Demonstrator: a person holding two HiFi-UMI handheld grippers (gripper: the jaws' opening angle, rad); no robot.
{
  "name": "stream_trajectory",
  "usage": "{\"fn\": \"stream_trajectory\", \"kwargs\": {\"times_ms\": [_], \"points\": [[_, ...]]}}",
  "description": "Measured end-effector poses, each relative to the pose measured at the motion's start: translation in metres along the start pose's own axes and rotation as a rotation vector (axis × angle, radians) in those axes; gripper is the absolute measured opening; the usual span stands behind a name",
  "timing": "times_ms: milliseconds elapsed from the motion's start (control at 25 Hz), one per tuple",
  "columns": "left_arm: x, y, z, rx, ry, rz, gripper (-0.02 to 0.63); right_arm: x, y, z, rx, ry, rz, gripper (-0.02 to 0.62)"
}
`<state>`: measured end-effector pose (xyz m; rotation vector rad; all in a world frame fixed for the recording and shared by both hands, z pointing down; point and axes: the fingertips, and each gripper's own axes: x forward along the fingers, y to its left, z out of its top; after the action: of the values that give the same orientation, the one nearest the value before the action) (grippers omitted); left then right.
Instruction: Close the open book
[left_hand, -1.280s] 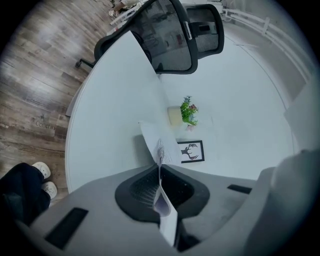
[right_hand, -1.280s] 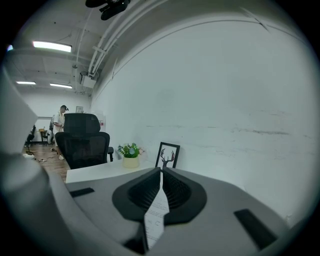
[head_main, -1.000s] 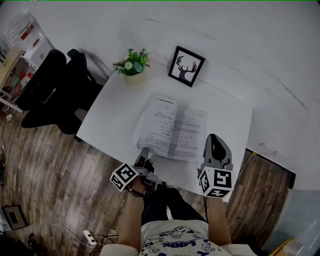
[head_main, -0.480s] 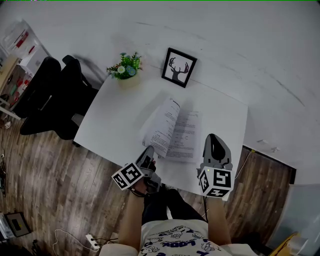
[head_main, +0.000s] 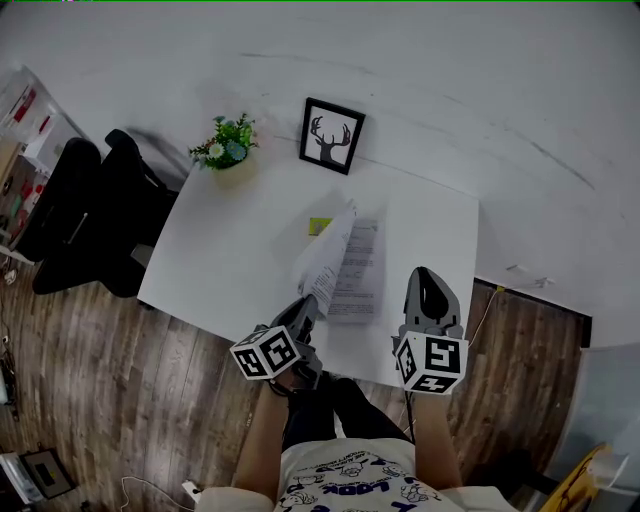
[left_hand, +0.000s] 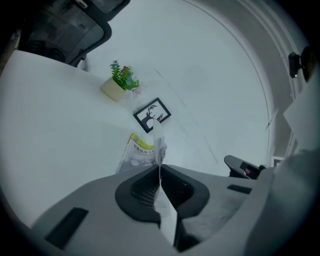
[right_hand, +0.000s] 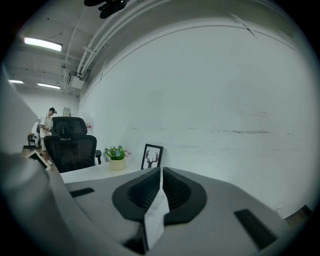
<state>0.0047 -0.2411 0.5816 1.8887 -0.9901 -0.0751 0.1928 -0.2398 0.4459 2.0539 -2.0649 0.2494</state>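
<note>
The book lies on the white table, its right page flat. Its left half stands nearly upright, lifted off the table. My left gripper is shut on the near edge of that lifted half. In the left gripper view the thin page edge runs up out of the shut left gripper, and a yellow-green cover shows behind it. My right gripper hovers to the right of the book, apart from it. The right gripper is shut, with a small white printed slip in its seam.
A potted plant and a framed deer picture stand at the table's far edge against the white wall. A black office chair stands left of the table. A person stands far behind the chair.
The book's left half, flat a second ago, has been swung up and rightward by the left gripper and now stands upright. The right gripper has barely shifted.
</note>
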Motion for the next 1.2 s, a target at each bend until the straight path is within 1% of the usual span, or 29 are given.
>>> {"fn": "stream_trajectory", "kwargs": {"times_ms": [320,560,720,880,960,1040,1200], "points": [[0.023,-0.022,-0.042,0.217,0.174,-0.002,0.031,-0.014,-0.023,-0.008,0.018,0.013,-0.063,0.031],[0.036,-0.025,-0.069,0.357,0.278,0.025,0.032,-0.022,-0.034,-0.016,0.04,0.023,-0.086,0.031],[0.042,-0.022,-0.082,0.402,0.323,0.041,0.032,-0.025,-0.037,-0.019,0.044,0.026,-0.095,0.031],[0.048,-0.019,-0.093,0.474,0.364,0.064,0.034,-0.027,-0.042,-0.022,0.05,0.031,-0.105,0.031],[0.05,-0.019,-0.097,0.496,0.379,0.073,0.034,-0.027,-0.045,-0.022,0.053,0.03,-0.11,0.031],[0.053,-0.02,-0.101,0.508,0.397,0.079,0.047,-0.028,-0.048,-0.022,0.056,0.028,-0.111,0.031],[0.06,-0.024,-0.114,0.537,0.448,0.073,0.115,-0.029,-0.052,-0.021,0.058,0.026,-0.116,0.031]]}}
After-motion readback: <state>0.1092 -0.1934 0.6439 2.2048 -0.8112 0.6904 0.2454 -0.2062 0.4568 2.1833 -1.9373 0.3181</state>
